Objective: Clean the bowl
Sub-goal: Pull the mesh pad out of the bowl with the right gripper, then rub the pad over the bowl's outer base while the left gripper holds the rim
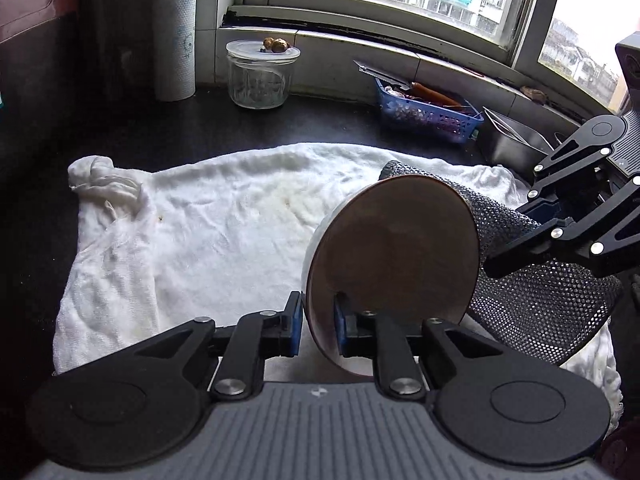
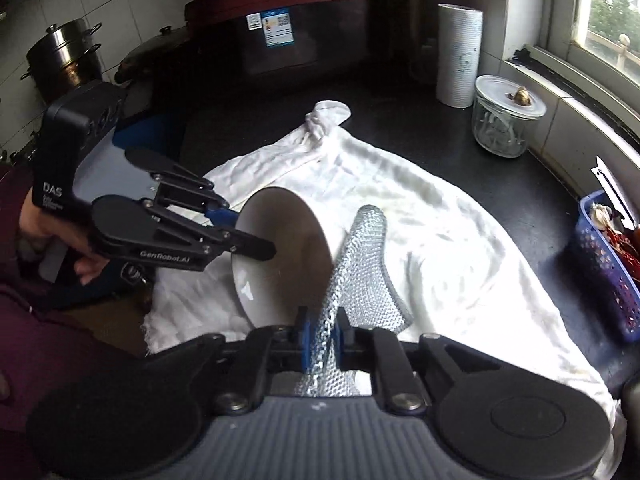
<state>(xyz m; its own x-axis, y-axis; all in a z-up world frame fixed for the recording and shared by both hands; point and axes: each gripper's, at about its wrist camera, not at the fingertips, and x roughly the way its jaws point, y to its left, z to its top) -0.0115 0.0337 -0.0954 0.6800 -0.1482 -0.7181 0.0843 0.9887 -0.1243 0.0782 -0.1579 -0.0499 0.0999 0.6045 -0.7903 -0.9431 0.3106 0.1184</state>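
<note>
The bowl hangs tilted on its side above a white towel. My left gripper is shut on its rim, one pad inside and one outside. In the right wrist view the bowl shows a pale inside, with the left gripper clamped on its left rim. My right gripper is shut on a silver mesh scrubbing cloth. The cloth stands up beside the bowl's outer wall. In the left wrist view the right gripper comes in from the right, and the mesh cloth runs partly behind the bowl.
A glass jar and a paper roll stand at the back by the window sill. A blue basket and a metal tray sit at the back right. Steel pots stand far left. A hand holds the left gripper.
</note>
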